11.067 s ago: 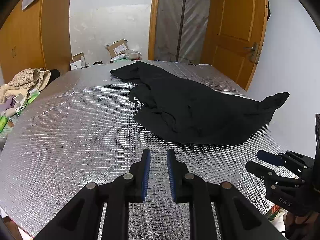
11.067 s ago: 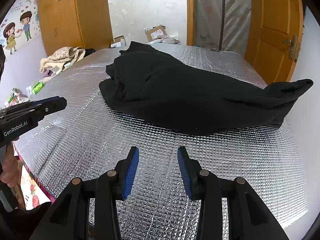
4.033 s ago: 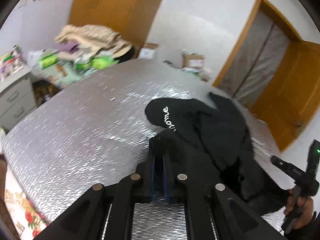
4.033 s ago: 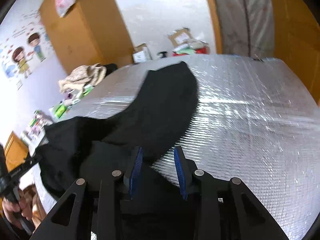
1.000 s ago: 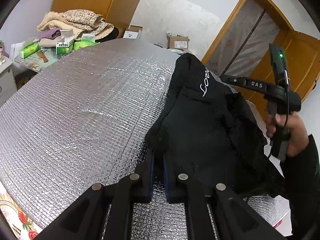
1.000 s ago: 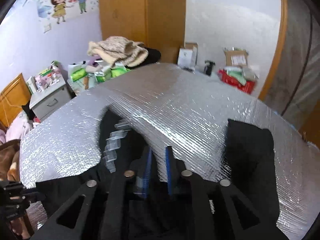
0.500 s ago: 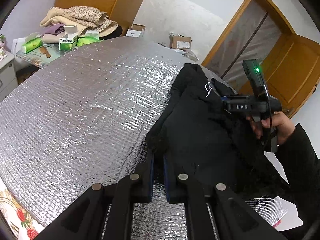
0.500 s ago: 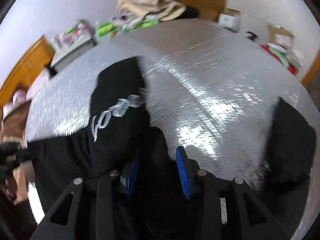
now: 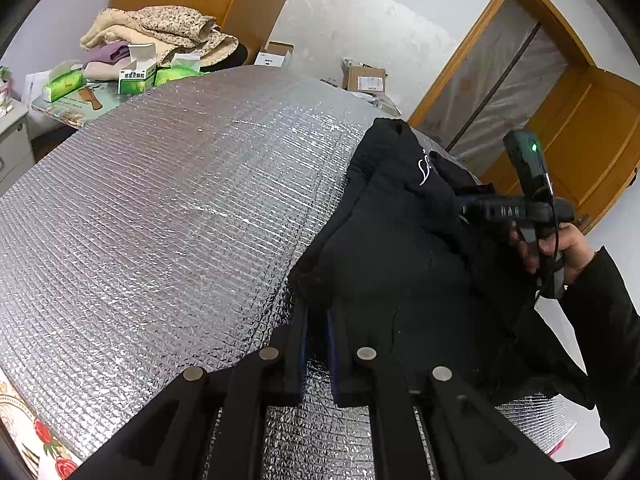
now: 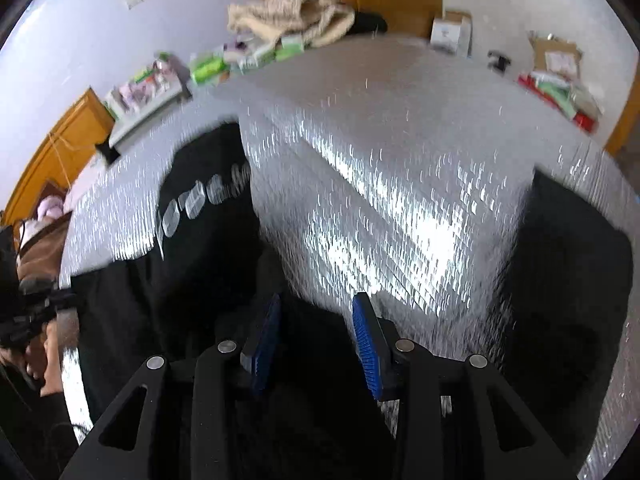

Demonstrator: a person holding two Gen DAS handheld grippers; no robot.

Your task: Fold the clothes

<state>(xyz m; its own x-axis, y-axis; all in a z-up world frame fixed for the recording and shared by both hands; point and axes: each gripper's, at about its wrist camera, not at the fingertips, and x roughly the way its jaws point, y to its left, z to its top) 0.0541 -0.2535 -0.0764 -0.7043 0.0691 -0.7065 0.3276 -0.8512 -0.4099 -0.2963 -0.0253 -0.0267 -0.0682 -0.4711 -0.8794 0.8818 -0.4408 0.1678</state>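
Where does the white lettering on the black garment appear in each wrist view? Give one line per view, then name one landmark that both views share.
Left wrist view: the white lettering sits right of centre, near the far end of the black garment.
Right wrist view: the lettering, blurred, lies left of centre on the garment.
Shared landmark: the beige pile of clothes beyond the silver mat.

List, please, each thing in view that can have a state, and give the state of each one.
Left gripper: shut, fingers pinching an edge of the black garment.
Right gripper: open, fingers apart over the garment.
Black garment: bunched up, not folded, lying partly on the silver mat.
Silver mat: spread flat.
Wooden door: open.
Beige clothes pile: heaped, unfolded.
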